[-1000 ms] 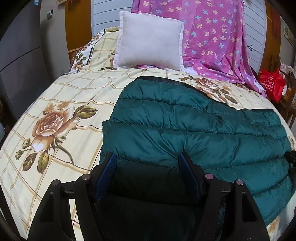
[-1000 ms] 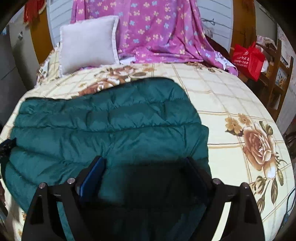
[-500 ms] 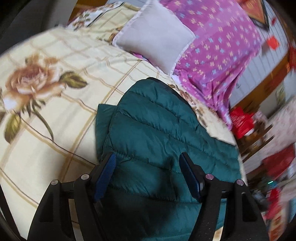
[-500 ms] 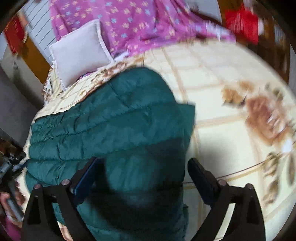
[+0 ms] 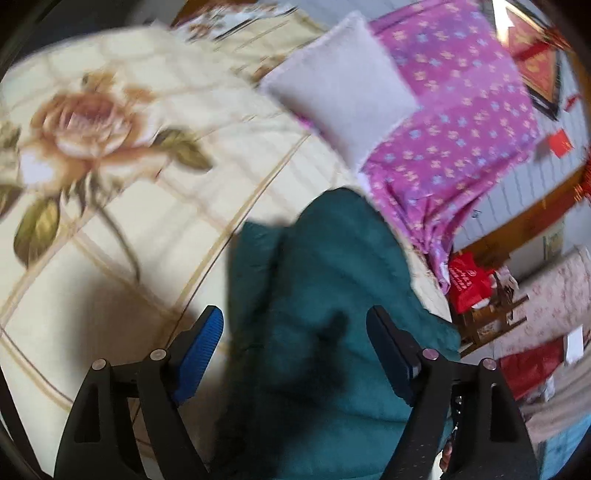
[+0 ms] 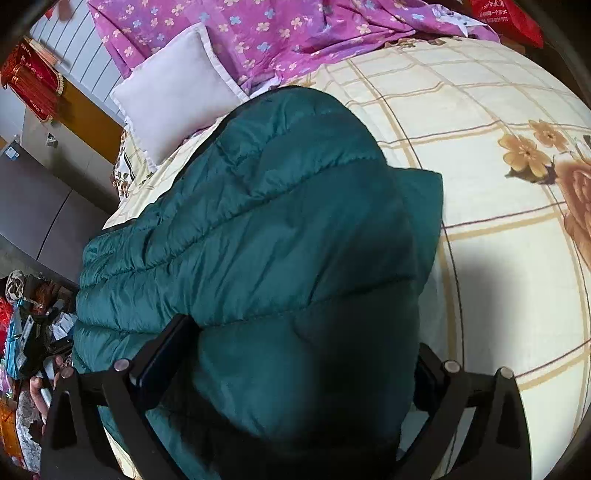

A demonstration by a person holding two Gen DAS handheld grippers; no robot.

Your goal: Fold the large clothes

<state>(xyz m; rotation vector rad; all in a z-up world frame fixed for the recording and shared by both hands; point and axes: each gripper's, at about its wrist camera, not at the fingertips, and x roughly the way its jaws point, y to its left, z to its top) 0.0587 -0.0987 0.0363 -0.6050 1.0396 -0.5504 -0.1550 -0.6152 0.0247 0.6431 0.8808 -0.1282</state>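
Note:
A dark teal quilted down jacket (image 6: 258, 229) lies folded on the rose-patterned bedsheet (image 6: 498, 221). In the left wrist view the jacket (image 5: 332, 295) looks blurred and runs between my fingers. My left gripper (image 5: 295, 325) is open just above the jacket's left end, blue pads wide apart. My right gripper (image 6: 295, 339) is open over the jacket's right end, its fingers straddling the puffy fabric, with the right finger partly hidden behind it. Neither gripper clamps fabric.
A white pillow (image 6: 173, 92) and a purple flowered cover (image 6: 295, 29) lie at the head of the bed. A red bag (image 5: 469, 280) and cluttered furniture stand to the right of the bed. Bare sheet (image 5: 110, 221) spreads left of the jacket.
Both grippers have tilted and swung outward toward the jacket's two ends. The views have rolled and the left one is motion-blurred. The jacket itself has stayed folded on the bed.

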